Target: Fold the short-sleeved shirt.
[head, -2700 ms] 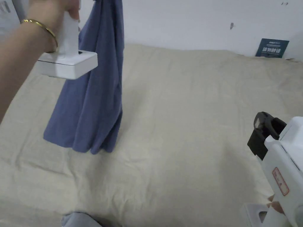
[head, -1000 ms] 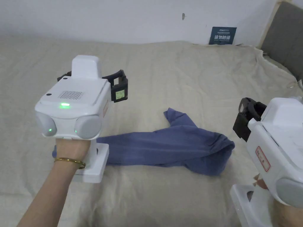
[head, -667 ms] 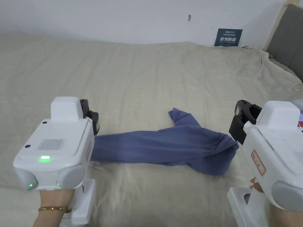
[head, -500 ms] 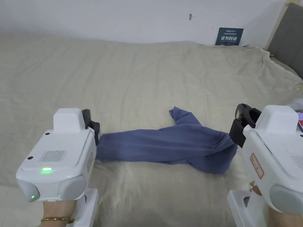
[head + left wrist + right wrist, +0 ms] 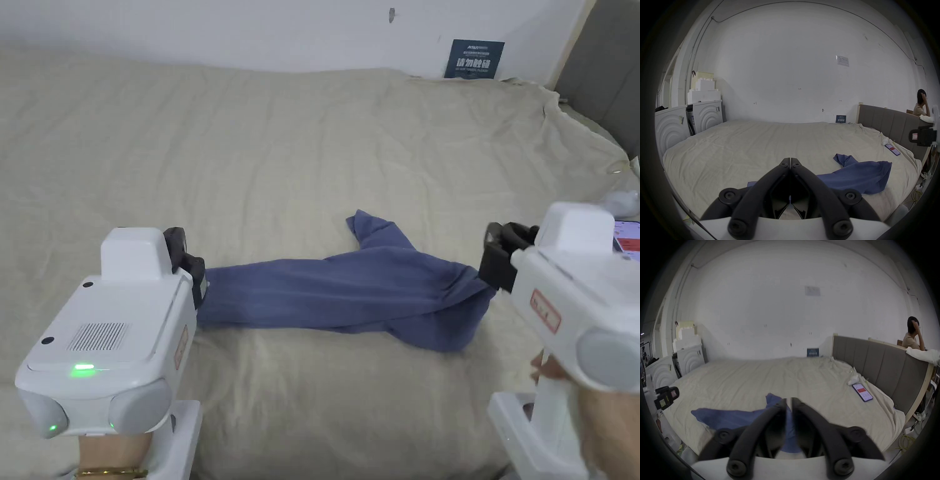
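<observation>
A blue, soft cotton short-sleeved shirt (image 5: 350, 300) lies bunched into a long crumpled band across the beige bedsheet (image 5: 312, 156), one corner sticking up.

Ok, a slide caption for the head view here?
Both claws, left and right, flank a bunched blue shirt on the beige bed sheet.

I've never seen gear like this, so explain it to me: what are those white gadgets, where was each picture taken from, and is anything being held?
The white gadgets are hand-held grippers, one in each of the person's hands. One picture comes from a camera on the person's head; the two round pictures come from cameras riding on the grippers. A blue shirt lies bunched in a long strip on a beige bed sheet. The left gripper is shut at the shirt's left end; whether it pinches cloth, I cannot tell. The right gripper, over the other end, shows a narrow gap.
</observation>
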Tool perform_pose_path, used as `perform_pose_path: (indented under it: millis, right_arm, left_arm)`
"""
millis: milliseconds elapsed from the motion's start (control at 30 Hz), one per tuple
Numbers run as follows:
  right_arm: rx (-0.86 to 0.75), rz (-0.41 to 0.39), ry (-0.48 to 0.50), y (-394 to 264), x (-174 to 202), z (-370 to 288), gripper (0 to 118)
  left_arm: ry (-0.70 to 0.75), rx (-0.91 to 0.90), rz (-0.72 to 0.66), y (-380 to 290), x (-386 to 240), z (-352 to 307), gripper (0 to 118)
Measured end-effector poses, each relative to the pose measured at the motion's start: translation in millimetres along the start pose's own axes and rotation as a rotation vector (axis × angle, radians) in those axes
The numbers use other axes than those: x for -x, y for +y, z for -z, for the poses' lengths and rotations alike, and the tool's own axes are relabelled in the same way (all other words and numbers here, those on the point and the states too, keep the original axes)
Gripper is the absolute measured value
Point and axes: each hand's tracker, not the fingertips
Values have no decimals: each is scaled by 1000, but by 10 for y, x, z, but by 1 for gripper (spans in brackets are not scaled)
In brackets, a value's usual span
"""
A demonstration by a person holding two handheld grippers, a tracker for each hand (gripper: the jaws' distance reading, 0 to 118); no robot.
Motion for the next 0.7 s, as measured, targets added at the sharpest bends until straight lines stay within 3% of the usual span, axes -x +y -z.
perform_pose_path:
  millis: [33,67,100,133,267,400,500,567,700]
  right_arm:
    - [57,-11,7,89,-82,105,56]
    - [94,14,19,165,-154,216,83]
    - [138,13,11,224,-210,319,98]
    - [185,13,-6,277,-252,422,101]
    - [456,-41,-7,342,-411,920,102]
    - [658,-3,-52,154,-558,1353,102]
    - [714,74,-94,-17,-640,1575,94]
    - [715,122,-99,-122,-669,1664,82]
    - [755,146,-121,-346,-628,1836,72]
  left_arm:
    - [0,-2,-3,3,4,-8,0]
    - [3,-7,-8,18,7,-4,0]
    - [6,-11,-12,22,10,-9,0]
    - [8,-11,-16,28,15,-14,0]
    - [8,-11,-25,36,54,26,0]
    - [7,-9,-25,48,64,59,0]
    - [11,1,-22,42,65,117,0]
    - [13,13,-24,30,68,156,0]
    - [15,35,-21,-1,57,228,0]
